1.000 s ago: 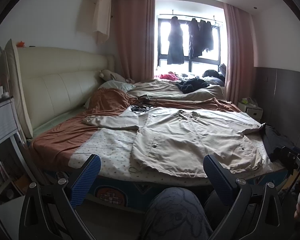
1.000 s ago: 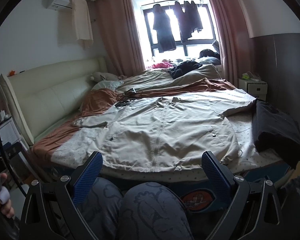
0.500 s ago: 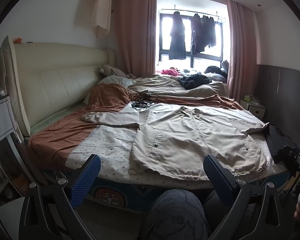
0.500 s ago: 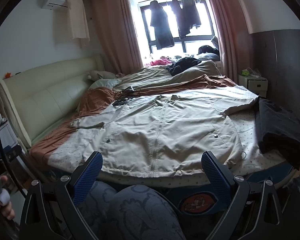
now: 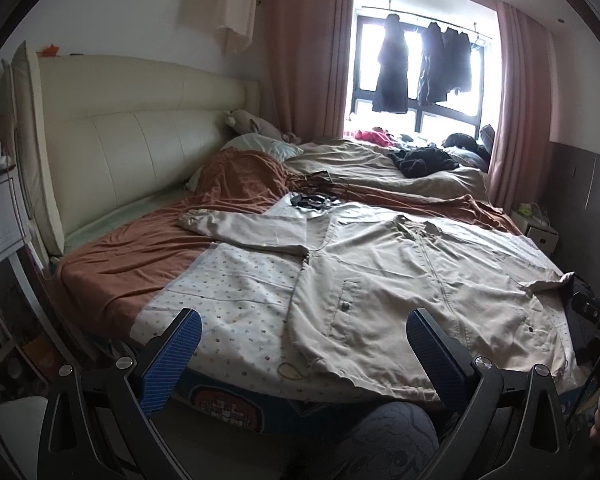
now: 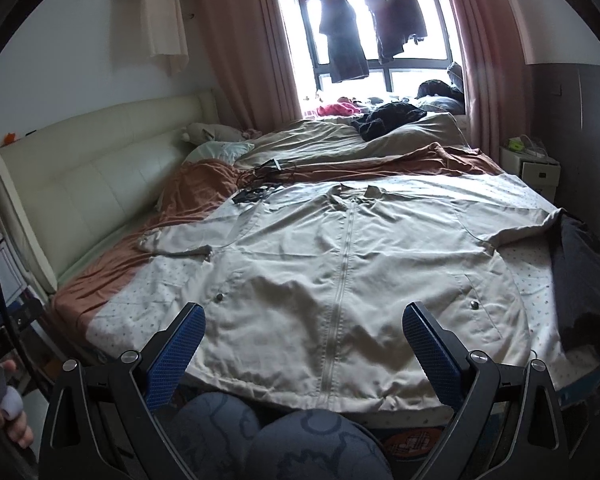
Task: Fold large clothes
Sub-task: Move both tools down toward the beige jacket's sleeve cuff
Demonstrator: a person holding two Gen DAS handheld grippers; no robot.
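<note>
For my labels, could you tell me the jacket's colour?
Plain beige; the jacket shows best in the right wrist view.

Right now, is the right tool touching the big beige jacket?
Apart. In the right wrist view the right tool hangs open in front of the bed, its blue pads nearer the camera than the beige jacket, with no cloth between them.

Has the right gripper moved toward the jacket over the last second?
Yes. The right gripper has advanced toward the bed: the beige jacket now looms larger and its hem sits lower between the open jaws.
</note>
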